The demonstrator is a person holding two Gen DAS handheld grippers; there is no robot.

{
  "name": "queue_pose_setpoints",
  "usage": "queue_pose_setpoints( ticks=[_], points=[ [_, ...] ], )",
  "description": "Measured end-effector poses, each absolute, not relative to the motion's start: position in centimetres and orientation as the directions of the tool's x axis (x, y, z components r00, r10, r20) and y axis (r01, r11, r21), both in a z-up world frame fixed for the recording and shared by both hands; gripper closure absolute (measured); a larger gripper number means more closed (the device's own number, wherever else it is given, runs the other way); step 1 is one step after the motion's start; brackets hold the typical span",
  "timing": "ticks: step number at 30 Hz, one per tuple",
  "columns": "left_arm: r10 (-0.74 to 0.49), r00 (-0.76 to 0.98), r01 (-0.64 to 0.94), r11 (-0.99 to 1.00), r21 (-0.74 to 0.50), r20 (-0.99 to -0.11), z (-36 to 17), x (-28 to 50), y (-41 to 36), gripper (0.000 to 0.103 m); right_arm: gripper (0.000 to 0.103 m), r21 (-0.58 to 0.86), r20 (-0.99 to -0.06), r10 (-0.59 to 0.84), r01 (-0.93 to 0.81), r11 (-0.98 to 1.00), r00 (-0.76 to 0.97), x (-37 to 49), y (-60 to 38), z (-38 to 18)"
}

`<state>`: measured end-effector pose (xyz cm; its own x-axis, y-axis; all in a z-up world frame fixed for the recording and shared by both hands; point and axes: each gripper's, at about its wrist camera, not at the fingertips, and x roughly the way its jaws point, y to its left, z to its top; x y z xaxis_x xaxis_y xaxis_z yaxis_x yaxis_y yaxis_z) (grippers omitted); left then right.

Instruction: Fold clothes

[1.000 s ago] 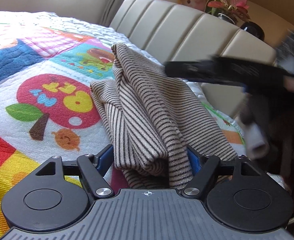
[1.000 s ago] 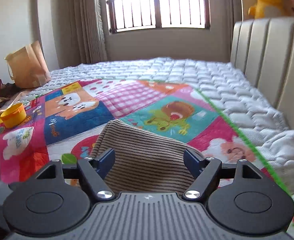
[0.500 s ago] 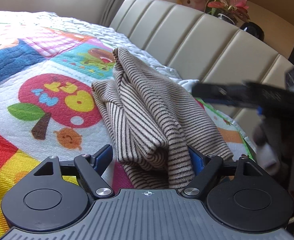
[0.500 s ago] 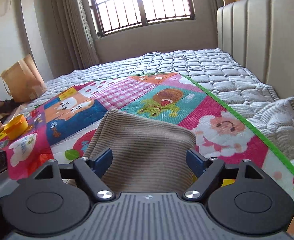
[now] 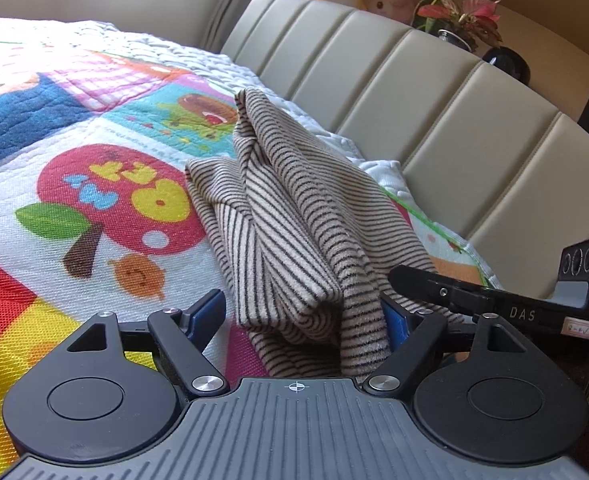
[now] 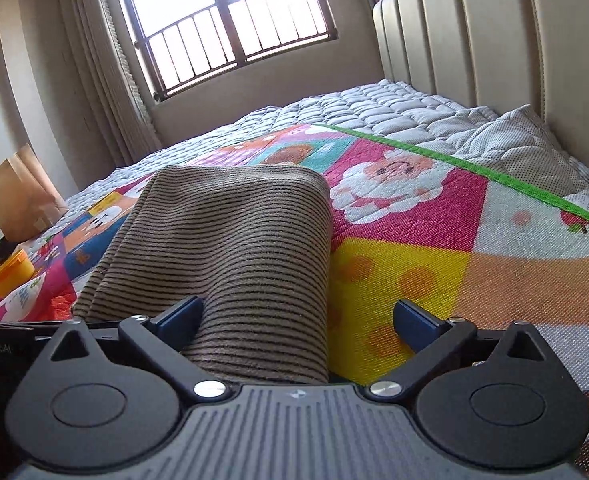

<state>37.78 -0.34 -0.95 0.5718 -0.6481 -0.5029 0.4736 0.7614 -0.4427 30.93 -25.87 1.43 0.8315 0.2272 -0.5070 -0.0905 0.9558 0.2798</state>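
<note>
Left wrist view, left gripper [image 5: 300, 314] fingers wide around striped garment [image 5: 294, 216], right gripper [image 6: 296, 318] fingers opening, headboard [image 5: 434, 92] behind.

Both grippers have ribbed grey bodies, black linkages with silver screws, and blue-padded fingers [image 5: 208, 312].

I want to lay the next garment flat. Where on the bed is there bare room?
The apple patch of the quilt, left of the striped garment, is bare, as is the yellow and orange patch to its right. It is crowded near the headboard, where the right claw reaches in.
</note>
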Motion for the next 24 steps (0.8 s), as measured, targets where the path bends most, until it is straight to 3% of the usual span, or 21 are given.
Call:
queue_pose_setpoints(
  ticks=[5, 7, 9, 14, 24],
  points=[
    [-0.608, 0.615, 0.448, 0.793, -0.413, -0.501, -0.9, 36.8, -0.5, 0.014, 0.0, 0.257, -0.51, 0.192, -0.065, 0.964, 0.838, 30.7, -25.6, 1.5],
    [-0.568, 0.654, 0.419, 0.822, -0.386, -0.5, -0.8, 35.7, -0.5, 0.003, 0.0, 0.233, -0.495, 0.154, -0.04, 0.972, 0.855, 29.9, -25.3, 1.7],
    [-0.526, 0.691, 0.387, 0.849, -0.36, -0.496, -0.6, 34.7, -0.5, 0.0, 0.0, 0.221, -0.48, 0.12, -0.013, 0.975, 0.869, 28.7, -25.1, 2.0],
    [-0.413, 0.739, 0.313, 0.91, -0.272, -0.532, -0.1, 29.6, -0.5, 0.0, 0.0, 0.273, -0.545, 0.126, 0.034, 0.961, 0.829, 24.3, -24.6, 2.1],
    [-0.203, 0.752, 0.241, 0.97, -0.025, -0.627, -0.5, 25.8, -3.2, 0.0, 0.0, -0.017, -0.625, -0.006, -0.006, 1.0, 0.78, 23.3, -20.6, 1.2]
  ],
)
